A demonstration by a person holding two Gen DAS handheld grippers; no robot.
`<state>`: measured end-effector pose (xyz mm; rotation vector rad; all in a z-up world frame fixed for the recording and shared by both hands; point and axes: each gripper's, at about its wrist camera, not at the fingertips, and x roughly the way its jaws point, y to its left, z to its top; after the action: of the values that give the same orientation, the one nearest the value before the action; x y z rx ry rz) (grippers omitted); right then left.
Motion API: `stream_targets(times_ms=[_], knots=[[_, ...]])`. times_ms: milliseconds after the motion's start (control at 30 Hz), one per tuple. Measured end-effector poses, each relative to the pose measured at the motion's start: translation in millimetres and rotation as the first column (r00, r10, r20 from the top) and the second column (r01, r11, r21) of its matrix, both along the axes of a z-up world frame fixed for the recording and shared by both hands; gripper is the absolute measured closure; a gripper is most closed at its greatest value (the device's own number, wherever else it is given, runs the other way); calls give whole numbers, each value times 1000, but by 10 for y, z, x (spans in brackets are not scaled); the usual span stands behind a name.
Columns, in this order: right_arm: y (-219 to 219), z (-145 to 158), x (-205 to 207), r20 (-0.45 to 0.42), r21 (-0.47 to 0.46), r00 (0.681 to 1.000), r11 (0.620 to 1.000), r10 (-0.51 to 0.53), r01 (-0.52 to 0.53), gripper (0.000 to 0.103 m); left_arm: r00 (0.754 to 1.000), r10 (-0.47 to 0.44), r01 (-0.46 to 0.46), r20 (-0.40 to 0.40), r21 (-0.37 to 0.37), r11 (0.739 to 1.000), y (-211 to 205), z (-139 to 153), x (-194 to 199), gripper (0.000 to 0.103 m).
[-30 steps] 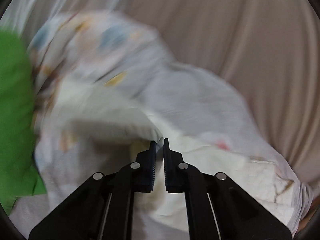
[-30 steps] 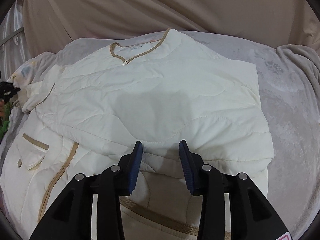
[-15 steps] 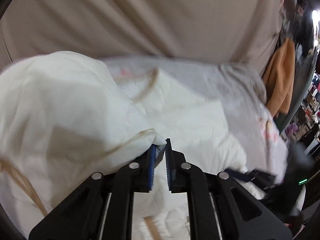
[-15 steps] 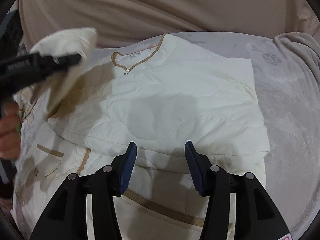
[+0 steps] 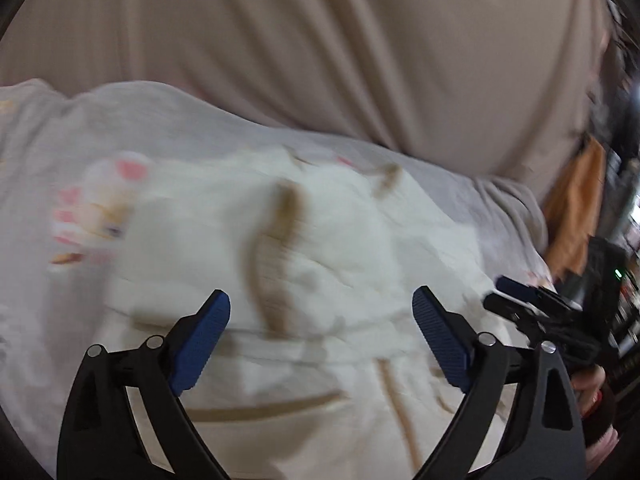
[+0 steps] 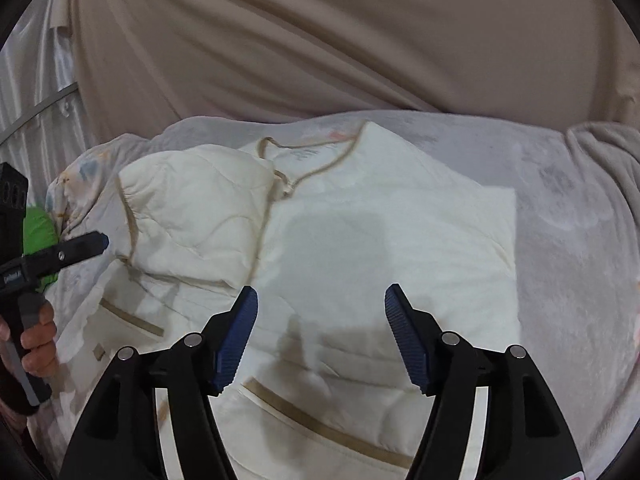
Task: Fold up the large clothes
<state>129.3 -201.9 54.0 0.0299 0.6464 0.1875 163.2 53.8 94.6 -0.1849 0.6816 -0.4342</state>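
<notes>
Though sleeve-folded, cream jacket (image 6: 360,240) lengthwise, collar pointing away.

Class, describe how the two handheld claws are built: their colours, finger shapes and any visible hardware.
Both the left claw and the right claw have black angular linkage arms with silver rivets, ending in ribbed blue pads. The right wrist view shows the left claw's black handle.

Beige curtain (image 6: 360,40) hangs behind a grey-sheeted bed (image 6: 568,240)
</notes>
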Motion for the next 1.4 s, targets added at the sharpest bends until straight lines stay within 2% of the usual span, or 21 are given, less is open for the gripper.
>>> stream_targets(times_ms=[133, 267, 333, 400, 467, 533, 600, 667, 733, 833, 900, 933, 967, 1033, 1067, 1167, 1267, 1300, 1333, 1367, 1400], knots=[[691, -46, 223, 29, -115, 990, 985, 136, -131, 33, 982, 168, -166, -87, 39, 985, 417, -213, 376, 13], [1210, -209, 328, 70, -270, 971, 942, 227, -201, 31, 953, 248, -233, -176, 106, 967, 619, -576, 616, 17], [1341, -310, 440, 53, -315, 972, 927, 229, -202, 31, 941, 255, -241, -224, 90, 966, 716, -728, 680, 17], [1370, -398, 580, 27, -347, 977, 919, 210, -188, 42, 934, 258, -247, -248, 75, 966, 773, -823, 708, 18], [1236, -412, 722, -26, -293, 986, 942, 162, -162, 103, 938, 263, -248, -227, 95, 964, 768, -831, 714, 18], [876, -305, 770, -47, -120, 994, 987, 99, -104, 103, 940, 263, -247, -218, 99, 964, 773, -837, 702, 18], [461, -201, 714, -51, 38, 998, 999, 24, -22, 103, 942, 261, -244, -210, 105, 964, 752, -840, 680, 17], [-138, -165, 618, -84, 222, 993, 970, -80, 97, 103, 944, 259, -240, -204, 110, 964, 756, -856, 678, 17], [-703, -288, 549, -167, 346, 973, 915, -159, 209, 103, 944, 259, -241, -203, 110, 964, 758, -863, 702, 17], [-1298, -550, 377, -271, 366, 923, 858, -272, 360, 93, 947, 253, -238, -199, 97, 966, 773, -804, 646, 19], [-1535, -599, 165, -264, 420, 922, 827, -282, 373, 93, 954, 224, -221, -201, 35, 975, 820, -684, 536, 19], [-1593, -582, 94, -253, 446, 927, 816, -277, 366, 88, 956, 204, -210, -210, -6, 978, 839, -631, 496, 19], [-1634, -548, 22, -234, 474, 931, 803, -280, 360, 68, 957, 182, -199, -226, -54, 979, 857, -577, 460, 18], [-1666, -453, -38, -179, 521, 944, 787, -277, 330, 39, 954, 140, -177, -264, -120, 977, 857, -532, 457, 16], [-1651, -410, -11, -165, 532, 949, 786, -268, 314, 38, 952, 132, -173, -277, -127, 977, 841, -536, 474, 15], [-1569, -355, 162, -159, 565, 962, 779, -221, 272, 38, 939, 151, -196, -308, -120, 973, 785, -614, 566, 15], [-1355, -421, 451, -225, 492, 952, 819, -207, 295, 40, 930, 171, -220, -326, -119, 968, 738, -671, 653, 19], [-1297, -453, 517, -242, 472, 949, 829, -203, 298, 47, 928, 185, -232, -324, -113, 966, 728, -663, 672, 30], [-1194, -458, 602, -262, 442, 947, 850, -183, 287, 85, 928, 195, -240, -317, -108, 965, 724, -644, 692, 37], [-1123, -416, 586, -253, 433, 953, 861, -168, 267, 96, 930, 213, -250, -299, -94, 964, 728, -597, 692, 52], [-1034, -271, 503, -187, 420, 967, 876, -171, 236, 96, 934, 231, -262, -274, -82, 962, 743, -547, 684, 69]])
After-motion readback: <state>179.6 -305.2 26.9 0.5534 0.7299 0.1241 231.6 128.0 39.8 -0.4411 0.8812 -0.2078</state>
